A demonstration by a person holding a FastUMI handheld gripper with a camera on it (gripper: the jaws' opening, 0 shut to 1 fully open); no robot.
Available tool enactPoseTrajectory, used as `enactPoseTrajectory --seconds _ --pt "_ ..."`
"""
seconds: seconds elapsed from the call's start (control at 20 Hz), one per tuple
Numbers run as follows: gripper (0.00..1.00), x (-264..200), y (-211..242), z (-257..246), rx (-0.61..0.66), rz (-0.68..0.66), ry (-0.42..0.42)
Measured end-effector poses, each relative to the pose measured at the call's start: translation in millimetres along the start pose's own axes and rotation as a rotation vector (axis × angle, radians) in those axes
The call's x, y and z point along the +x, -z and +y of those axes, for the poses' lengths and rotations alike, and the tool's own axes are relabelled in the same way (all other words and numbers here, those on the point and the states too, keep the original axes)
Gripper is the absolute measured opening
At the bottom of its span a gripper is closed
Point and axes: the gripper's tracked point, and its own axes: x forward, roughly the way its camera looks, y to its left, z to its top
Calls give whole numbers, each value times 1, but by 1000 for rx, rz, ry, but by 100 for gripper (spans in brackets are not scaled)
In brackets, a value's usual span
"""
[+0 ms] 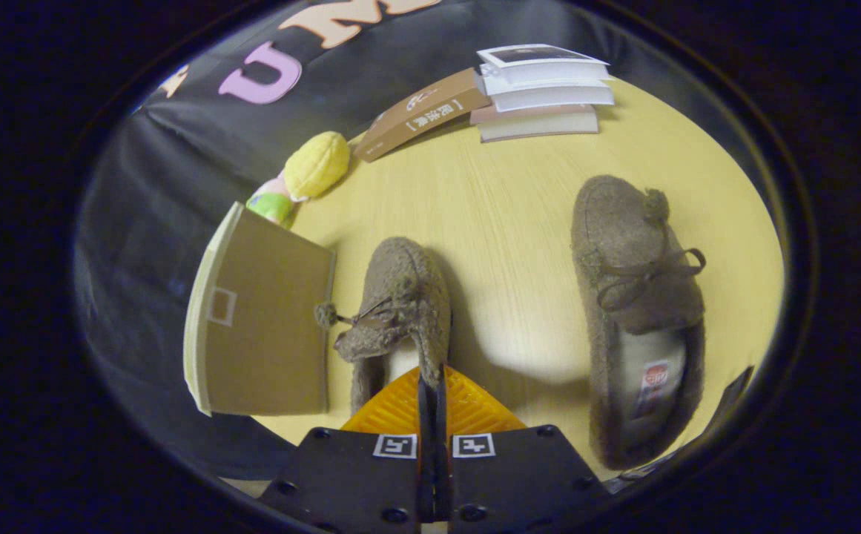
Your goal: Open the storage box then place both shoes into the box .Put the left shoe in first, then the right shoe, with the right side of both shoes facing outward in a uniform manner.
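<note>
Two brown fuzzy slip-on shoes with laces are on the pale wooden table (504,222). One shoe (400,304) sits just ahead of my fingers with its toe pointing away, and its shadow falls well off to its right. My gripper (431,386) is shut, with both fingers pinching the rim of this shoe's opening. The other shoe (638,311) lies flat to the right, toe away, pale insole showing. The brown cardboard storage box (267,319) stands right beside the held shoe on its left, flat face toward me. I cannot tell whether it is open.
A stack of books (541,93) lies at the far side of the table, with a brown book (423,111) leaning on it. A yellow plush toy (317,163) sits beyond the box. The table's left edge runs just past the box.
</note>
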Motion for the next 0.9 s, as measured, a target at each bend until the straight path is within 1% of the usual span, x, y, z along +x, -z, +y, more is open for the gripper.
enactPoseTrajectory --seconds 0.2,0.4,0.6,0.8,0.9 --pt "4 -10 -4 12 52 -23 -29" --pt "4 -25 -14 38 121 -50 -88" --pt "4 -46 -32 66 132 -99 -103" --pt "4 -64 -50 112 135 -129 -169" --pt "4 -72 -59 136 117 -147 -197"
